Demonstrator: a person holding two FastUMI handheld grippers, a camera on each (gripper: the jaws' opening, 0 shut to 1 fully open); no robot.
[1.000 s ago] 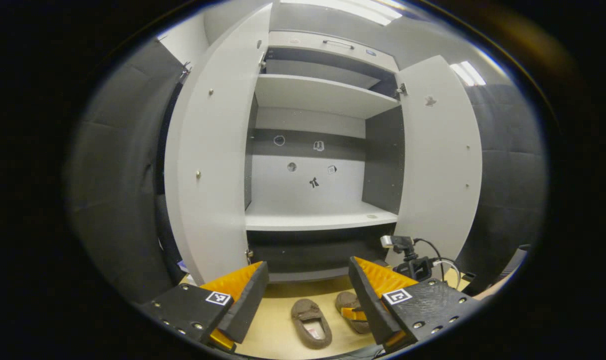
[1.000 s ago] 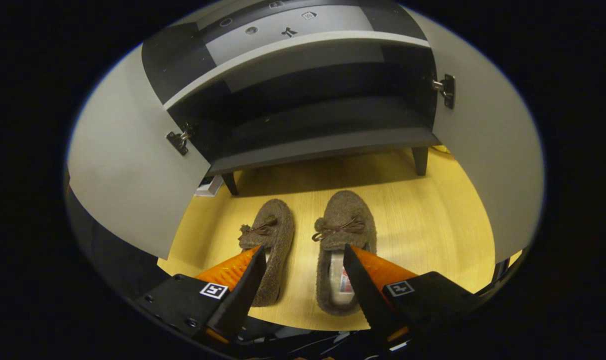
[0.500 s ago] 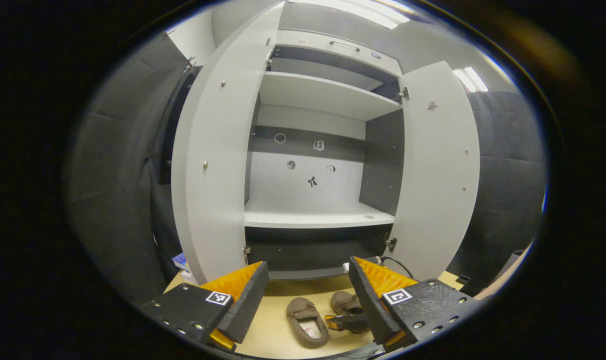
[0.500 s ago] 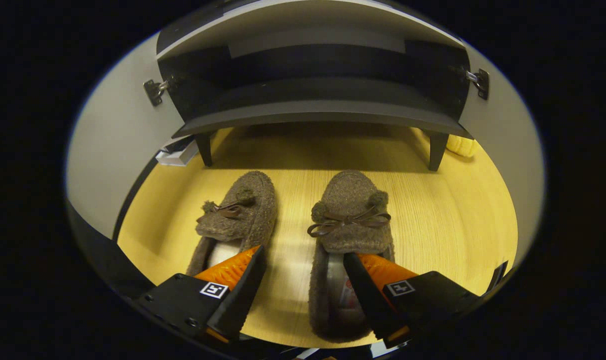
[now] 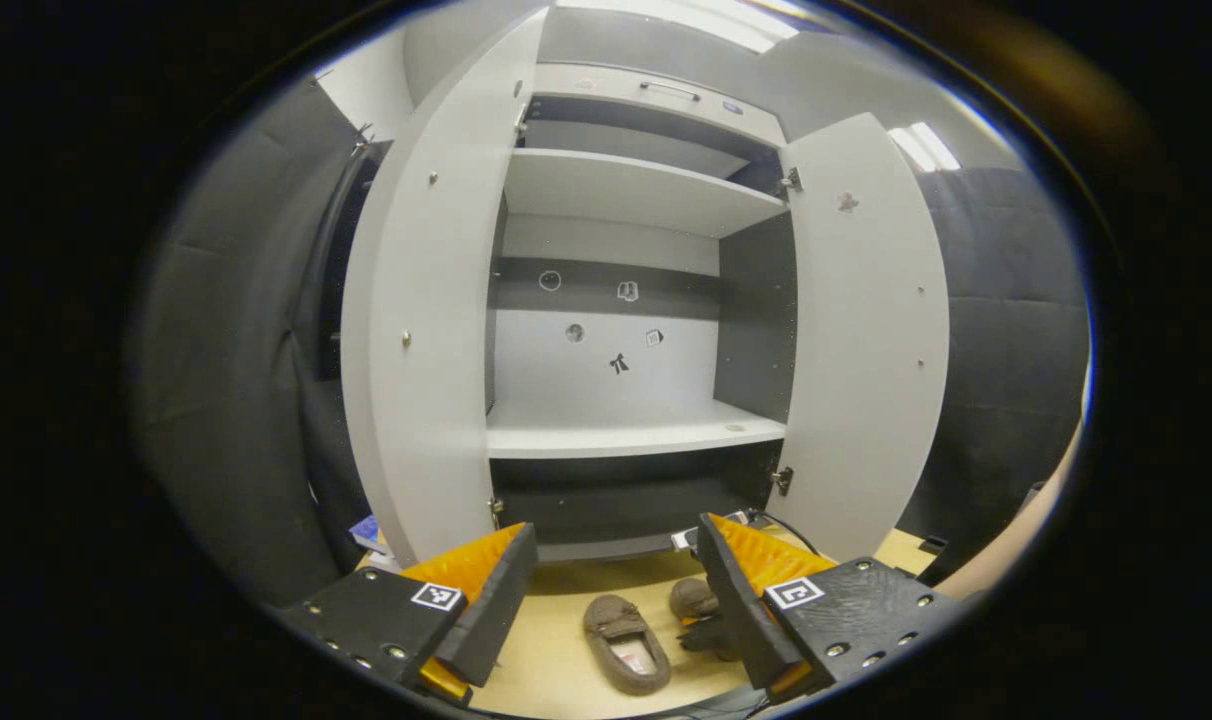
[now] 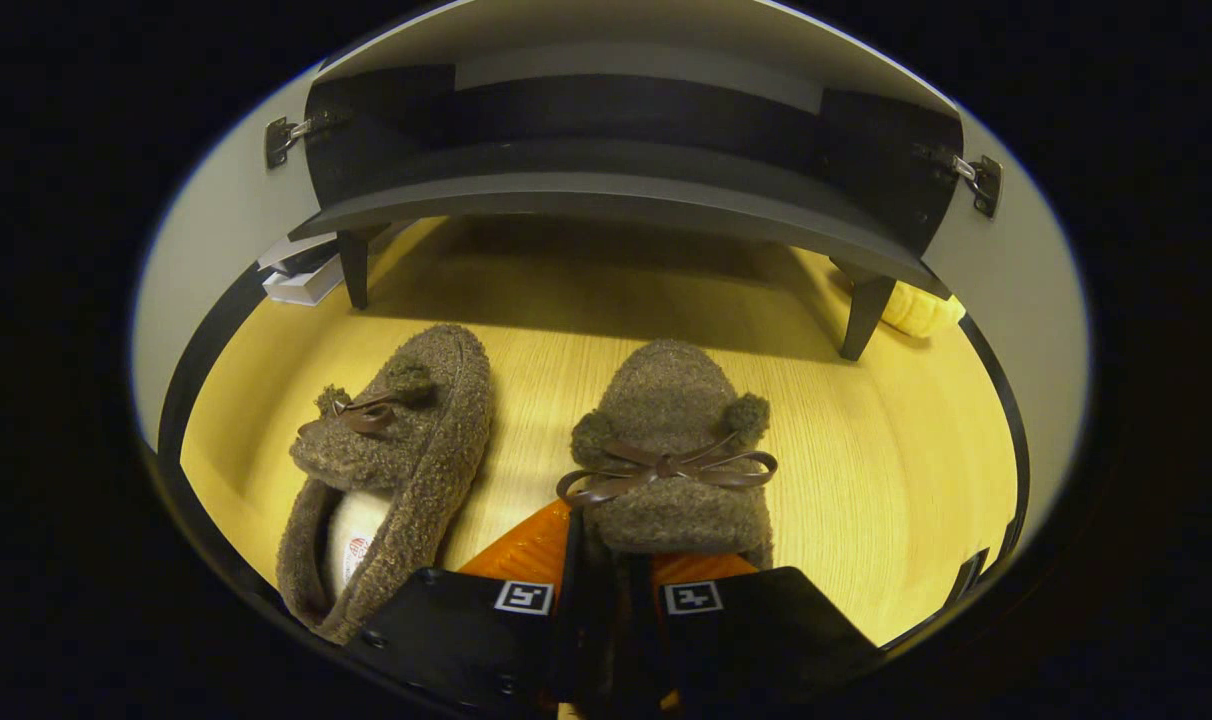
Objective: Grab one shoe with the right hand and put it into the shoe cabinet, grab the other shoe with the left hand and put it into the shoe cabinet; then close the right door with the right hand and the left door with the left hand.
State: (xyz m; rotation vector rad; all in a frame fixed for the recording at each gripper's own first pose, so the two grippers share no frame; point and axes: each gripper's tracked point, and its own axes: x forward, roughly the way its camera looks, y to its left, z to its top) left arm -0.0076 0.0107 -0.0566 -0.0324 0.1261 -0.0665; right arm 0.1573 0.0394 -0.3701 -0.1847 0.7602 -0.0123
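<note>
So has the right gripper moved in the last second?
Yes. The right gripper has dropped toward the floor and shut on the right-hand slipper, nearer the cabinet's legs.

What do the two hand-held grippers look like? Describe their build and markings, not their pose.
The left hand-held gripper has two wedge-shaped fingers with ribbed outer faces. Each sits on a flat block dotted with small screws and bears a square black-and-white marker tag. The right hand-held gripper is built the same, with a tag on each block.
</note>
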